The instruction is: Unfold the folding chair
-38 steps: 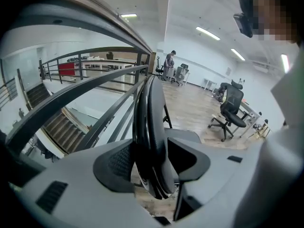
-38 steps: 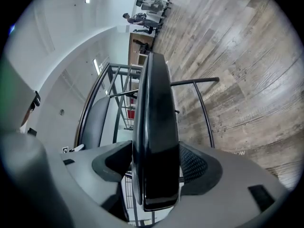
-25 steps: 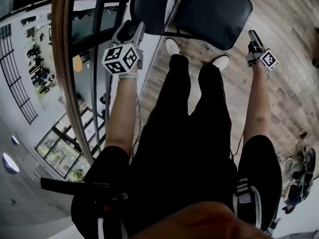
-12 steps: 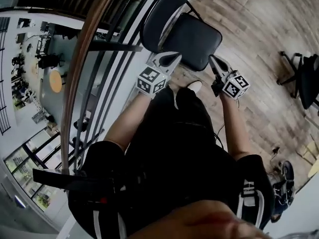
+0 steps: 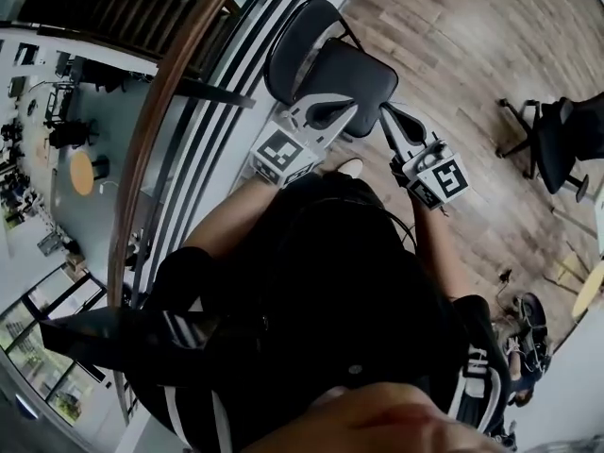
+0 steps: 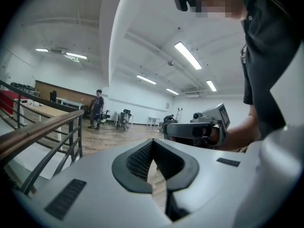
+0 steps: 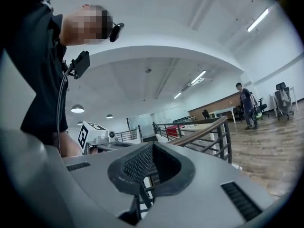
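Holding left tongs [image 5: 335, 112] and right tongs [image 5: 392, 119] pressed together, empty, near folding chair [image 5: 342, 72] standing unfolded on wooden floor [image 5: 453, 45] by railing [image 5: 165, 111].

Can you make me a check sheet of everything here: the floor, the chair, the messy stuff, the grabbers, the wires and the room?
surface: wood floor.
job's things: folding chair stands open beside the railing, seat down.
clutter: office chair off to the right; small things at the lower right, too blurred to name.
grippers: left gripper shut, empty; right gripper shut, empty; neither holds the folding chair.
cables: one thin cable hangs from the head camera.
surroundings: lower level beyond the railing; a person far off across the floor.
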Motion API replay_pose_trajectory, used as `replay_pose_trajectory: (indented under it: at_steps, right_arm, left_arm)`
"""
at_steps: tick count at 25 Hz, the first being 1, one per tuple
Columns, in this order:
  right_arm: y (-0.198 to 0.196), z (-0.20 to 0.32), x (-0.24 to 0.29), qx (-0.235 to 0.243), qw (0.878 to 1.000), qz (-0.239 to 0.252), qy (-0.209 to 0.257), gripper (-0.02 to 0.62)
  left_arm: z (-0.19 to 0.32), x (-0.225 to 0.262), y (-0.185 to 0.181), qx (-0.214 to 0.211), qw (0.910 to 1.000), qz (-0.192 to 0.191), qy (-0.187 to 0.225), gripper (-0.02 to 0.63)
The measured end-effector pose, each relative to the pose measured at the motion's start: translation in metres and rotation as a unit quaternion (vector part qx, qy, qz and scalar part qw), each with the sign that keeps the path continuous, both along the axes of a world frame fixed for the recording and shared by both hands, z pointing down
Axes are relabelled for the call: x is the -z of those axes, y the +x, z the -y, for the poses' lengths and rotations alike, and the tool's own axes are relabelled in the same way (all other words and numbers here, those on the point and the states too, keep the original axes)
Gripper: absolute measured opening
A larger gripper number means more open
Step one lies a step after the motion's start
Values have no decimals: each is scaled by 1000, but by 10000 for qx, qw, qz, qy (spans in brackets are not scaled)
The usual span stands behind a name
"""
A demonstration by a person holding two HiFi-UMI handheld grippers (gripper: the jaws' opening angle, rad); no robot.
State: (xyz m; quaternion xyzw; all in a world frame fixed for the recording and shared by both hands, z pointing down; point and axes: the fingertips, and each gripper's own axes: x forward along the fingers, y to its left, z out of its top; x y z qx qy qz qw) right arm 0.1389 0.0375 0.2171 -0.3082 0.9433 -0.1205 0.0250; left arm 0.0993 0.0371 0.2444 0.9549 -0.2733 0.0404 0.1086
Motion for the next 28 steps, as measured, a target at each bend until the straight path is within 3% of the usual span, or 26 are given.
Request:
replay_pose_trajectory:
  at_steps: [4, 11, 28]
  right_arm:
    - [-12, 5, 19, -175, 9995, -60, 275, 6]
    - [-34, 1, 23, -262, 9988, -97, 408, 6]
    - [-49, -16, 14, -326, 9990, -238, 207, 6]
  left_arm:
    - [8, 21, -4, -140, 9994, -158, 283, 3]
    - [9, 31, -19, -275, 9989, -208, 332, 3]
    - [-11, 29, -38, -333, 9989, -285, 153, 3]
